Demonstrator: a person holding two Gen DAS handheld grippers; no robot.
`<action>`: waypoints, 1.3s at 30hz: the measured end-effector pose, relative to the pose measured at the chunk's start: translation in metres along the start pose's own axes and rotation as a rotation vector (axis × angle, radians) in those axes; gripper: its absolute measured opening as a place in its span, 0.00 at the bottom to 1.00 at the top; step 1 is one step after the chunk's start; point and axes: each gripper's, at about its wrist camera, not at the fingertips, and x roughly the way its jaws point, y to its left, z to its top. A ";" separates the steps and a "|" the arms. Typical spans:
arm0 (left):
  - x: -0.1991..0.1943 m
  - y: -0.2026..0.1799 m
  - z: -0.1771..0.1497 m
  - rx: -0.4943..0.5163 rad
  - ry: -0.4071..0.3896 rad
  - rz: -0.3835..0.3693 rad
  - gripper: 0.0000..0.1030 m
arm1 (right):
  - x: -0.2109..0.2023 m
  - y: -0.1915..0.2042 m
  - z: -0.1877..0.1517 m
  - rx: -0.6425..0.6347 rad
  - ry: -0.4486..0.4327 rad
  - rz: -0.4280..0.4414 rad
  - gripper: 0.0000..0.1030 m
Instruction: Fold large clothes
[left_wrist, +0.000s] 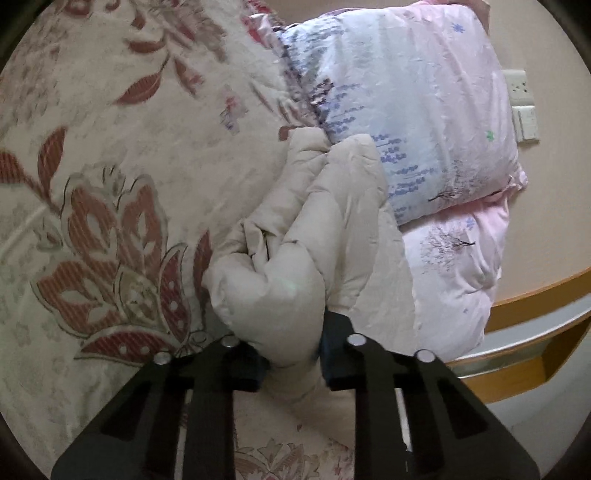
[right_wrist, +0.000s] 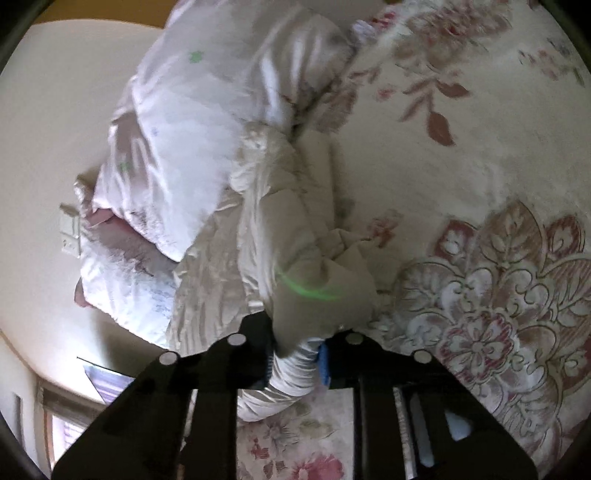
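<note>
A cream padded garment (left_wrist: 314, 236) hangs bunched above a floral bedspread (left_wrist: 110, 177). My left gripper (left_wrist: 291, 363) is shut on a thick fold of it at the bottom centre of the left wrist view. In the right wrist view the same cream garment (right_wrist: 295, 236) trails up from my right gripper (right_wrist: 295, 363), which is shut on a rolled edge of it. The rest of the garment runs toward the pillows, partly hidden in its own folds.
Two pink and blue printed pillows (left_wrist: 417, 107) are stacked at the bed's head, also in the right wrist view (right_wrist: 184, 122). A beige wall with a socket plate (left_wrist: 521, 88) and a wooden headboard edge (left_wrist: 535, 295) lie behind. A window (right_wrist: 70, 424) shows at lower left.
</note>
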 end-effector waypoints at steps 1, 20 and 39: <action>-0.003 -0.002 0.001 0.011 -0.007 -0.007 0.16 | -0.002 0.004 -0.001 -0.014 -0.001 0.007 0.17; -0.109 0.024 0.000 0.073 -0.130 -0.003 0.14 | -0.038 0.052 -0.068 -0.317 0.182 0.061 0.17; -0.099 0.038 -0.012 0.086 -0.139 0.024 0.43 | -0.021 0.155 -0.125 -0.784 -0.009 -0.285 0.54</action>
